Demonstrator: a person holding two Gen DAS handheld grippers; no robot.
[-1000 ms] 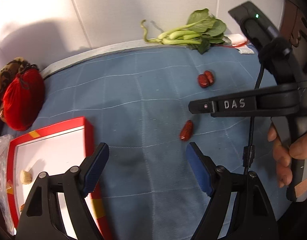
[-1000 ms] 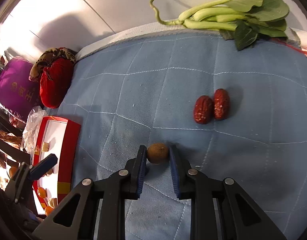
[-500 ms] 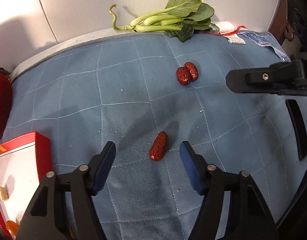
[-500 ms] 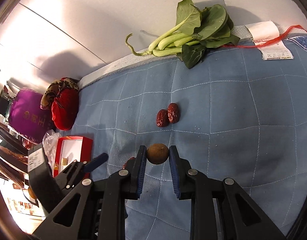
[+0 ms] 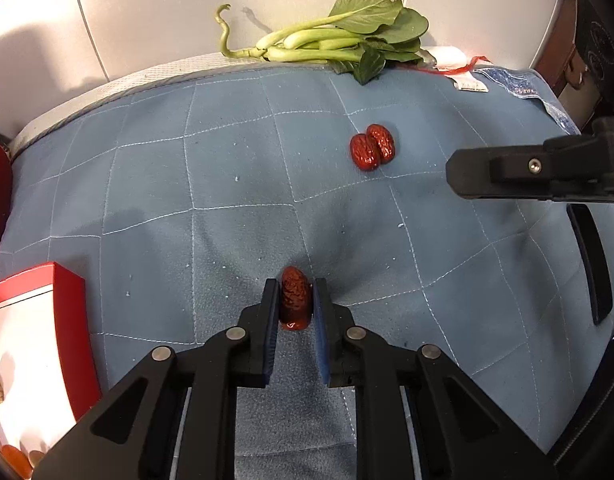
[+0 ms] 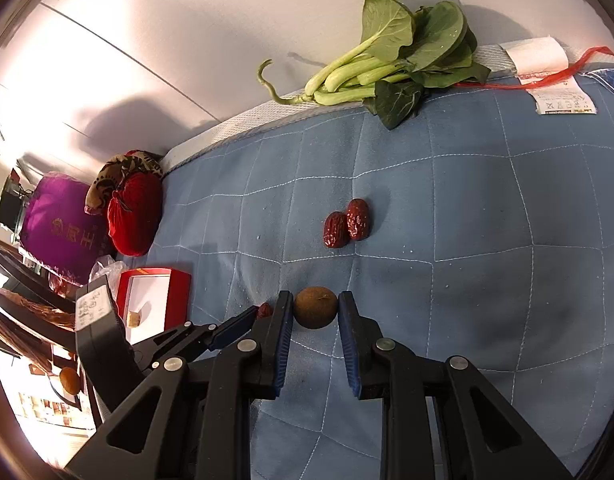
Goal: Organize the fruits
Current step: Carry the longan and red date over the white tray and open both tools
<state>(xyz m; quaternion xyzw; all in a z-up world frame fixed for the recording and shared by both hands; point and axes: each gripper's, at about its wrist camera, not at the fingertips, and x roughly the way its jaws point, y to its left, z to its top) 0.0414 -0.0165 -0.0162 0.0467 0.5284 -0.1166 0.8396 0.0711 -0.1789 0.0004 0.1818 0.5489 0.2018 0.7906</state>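
Observation:
My left gripper [image 5: 296, 286] is shut on a wrinkled red date [image 5: 295, 300] that lies on the blue quilted cloth [image 5: 235, 208], its pads pressing both sides. My right gripper [image 6: 315, 300] is shut on a round brown fruit [image 6: 315, 307], held above the cloth. Two more red dates [image 5: 371, 152] lie side by side further back, also seen in the right wrist view [image 6: 347, 224]. One of the right gripper's fingers [image 5: 507, 178] reaches in from the right of the left wrist view. The red box [image 5: 73, 320] with a white inside sits at the left.
A bunch of green leafy vegetables [image 5: 339, 40] lies at the cloth's far edge against the white wall. A receipt with red string [image 6: 563, 100] lies beside it. A red pouch [image 6: 133, 216] and a purple bag [image 6: 63, 232] sit at the left, past the red box [image 6: 179, 292].
My left gripper came down over the single date and closed on it. My right gripper rose and drew back with the brown fruit still in it.

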